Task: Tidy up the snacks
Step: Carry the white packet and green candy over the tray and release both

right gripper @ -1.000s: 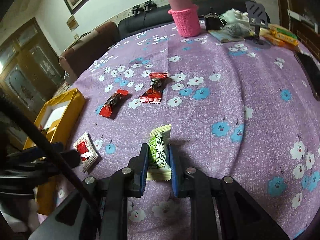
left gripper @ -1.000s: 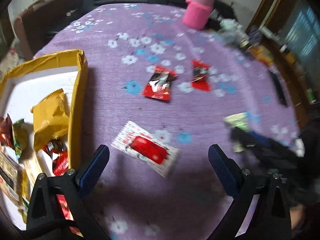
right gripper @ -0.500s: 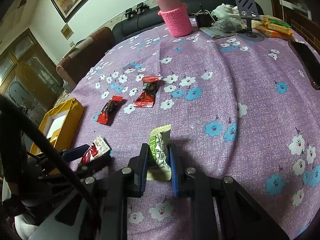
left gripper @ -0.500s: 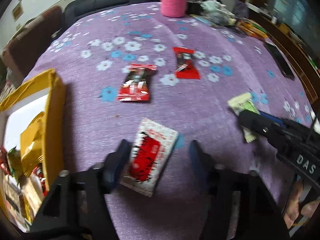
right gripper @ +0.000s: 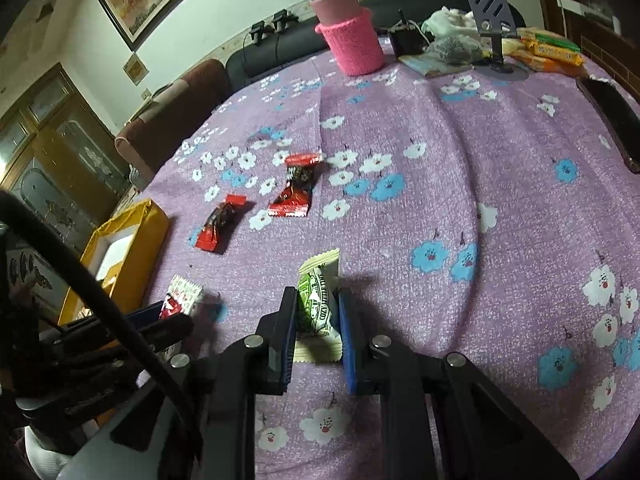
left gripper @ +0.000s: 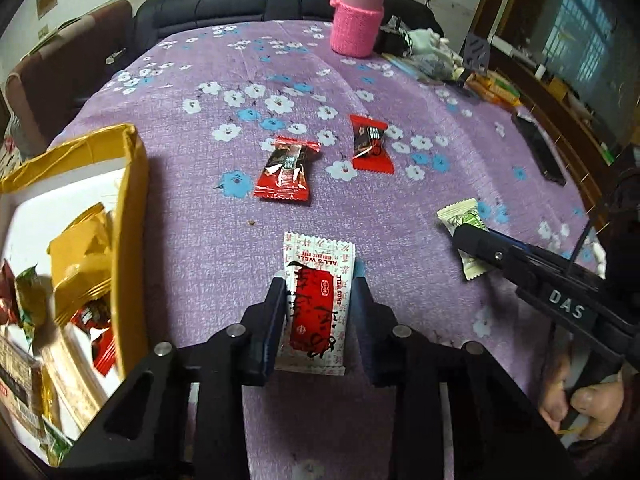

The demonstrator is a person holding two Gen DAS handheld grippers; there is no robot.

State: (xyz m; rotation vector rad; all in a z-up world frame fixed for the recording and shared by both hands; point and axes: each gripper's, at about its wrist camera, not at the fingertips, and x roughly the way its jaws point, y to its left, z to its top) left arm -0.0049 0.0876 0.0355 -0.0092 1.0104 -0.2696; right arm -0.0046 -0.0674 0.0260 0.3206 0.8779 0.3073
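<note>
- Your left tool (left gripper: 316, 316) is closing on the white-and-red sachet (left gripper: 316, 300), whose long axis runs along its fingers.
- The yellow box (left gripper: 130, 240) lies just to its left on the counter (left gripper: 400, 208).
- Your right tool (right gripper: 316, 334) is clamped on the green snack (right gripper: 318, 308), farther from the yellow box.

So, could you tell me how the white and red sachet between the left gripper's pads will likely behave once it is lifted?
The white and red sachet looks flat and thin, so it is probably light and may droop beyond the closing left gripper. Its glossy film could slip. Lying flat on the purple tablecloth, it should not roll.
</note>
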